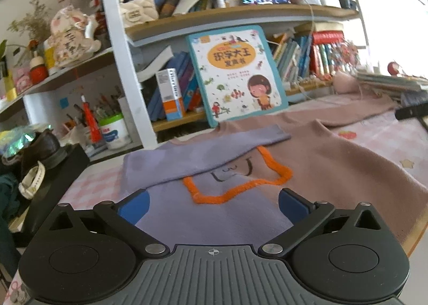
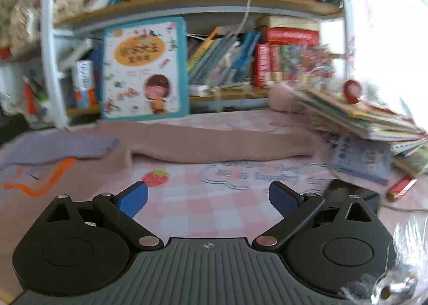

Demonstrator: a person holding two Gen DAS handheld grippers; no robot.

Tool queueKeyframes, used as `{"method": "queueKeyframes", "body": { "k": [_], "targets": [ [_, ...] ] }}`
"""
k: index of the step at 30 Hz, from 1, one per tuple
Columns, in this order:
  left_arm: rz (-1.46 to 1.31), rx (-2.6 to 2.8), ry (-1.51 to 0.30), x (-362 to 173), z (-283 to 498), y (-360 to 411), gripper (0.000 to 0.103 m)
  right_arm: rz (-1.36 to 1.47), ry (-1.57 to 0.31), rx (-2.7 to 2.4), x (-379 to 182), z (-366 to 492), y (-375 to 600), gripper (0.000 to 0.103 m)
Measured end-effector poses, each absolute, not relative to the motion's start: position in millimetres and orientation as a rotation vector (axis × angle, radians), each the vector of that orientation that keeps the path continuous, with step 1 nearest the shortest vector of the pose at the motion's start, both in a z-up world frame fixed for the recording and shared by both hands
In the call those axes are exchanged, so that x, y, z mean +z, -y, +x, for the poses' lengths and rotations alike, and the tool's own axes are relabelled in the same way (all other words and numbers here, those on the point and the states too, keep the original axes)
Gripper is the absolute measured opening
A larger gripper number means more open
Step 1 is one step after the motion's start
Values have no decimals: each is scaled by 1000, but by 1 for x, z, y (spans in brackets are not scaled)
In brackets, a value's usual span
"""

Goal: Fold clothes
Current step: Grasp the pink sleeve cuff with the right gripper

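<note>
I see two knit sweaters on the desk: a lilac sweater at lower centre between my released left tool, and a pink sweater right; right tool also released.

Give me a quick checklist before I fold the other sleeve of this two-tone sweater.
1. Left gripper open, holding nothing: ok.
2. Right gripper open, holding nothing: ok.
3. Purple sleeve already folded across the sweater chest: ok.
4. Pink sleeve still stretched out flat: ok, ready to grab.
5. Pink sleeve's cuff clear of the book pile: cannot tell.
6. Right gripper over the pink sleeve: not ok; over the checked cloth.
</note>
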State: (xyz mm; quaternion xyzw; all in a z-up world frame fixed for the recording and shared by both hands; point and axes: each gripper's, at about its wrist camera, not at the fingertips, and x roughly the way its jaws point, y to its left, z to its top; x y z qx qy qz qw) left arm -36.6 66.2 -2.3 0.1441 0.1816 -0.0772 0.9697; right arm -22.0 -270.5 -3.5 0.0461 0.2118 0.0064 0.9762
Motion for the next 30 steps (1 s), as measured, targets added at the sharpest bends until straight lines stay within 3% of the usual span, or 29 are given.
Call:
{"method": "queueKeyframes", "body": {
  "k": [11,16,18,20,30],
  "targets": [
    [233,-169,-378,-2,-35,-73,103,218,-642,-103,13,62,361,93],
    [138,-163,-394,0,-29,-89,103,289,-687,-146,17,102,392,71],
    [93,-144,-408,0,-26,-96,103,278,-716,-177,16,118,398,47],
    [62,-123,-412,0,-25,-102,103,252,-741,-211,14,130,401,40],
    [45,-121,-424,-1,-23,-105,103,193,-803,-255,-3,163,413,41]
  ]
}}
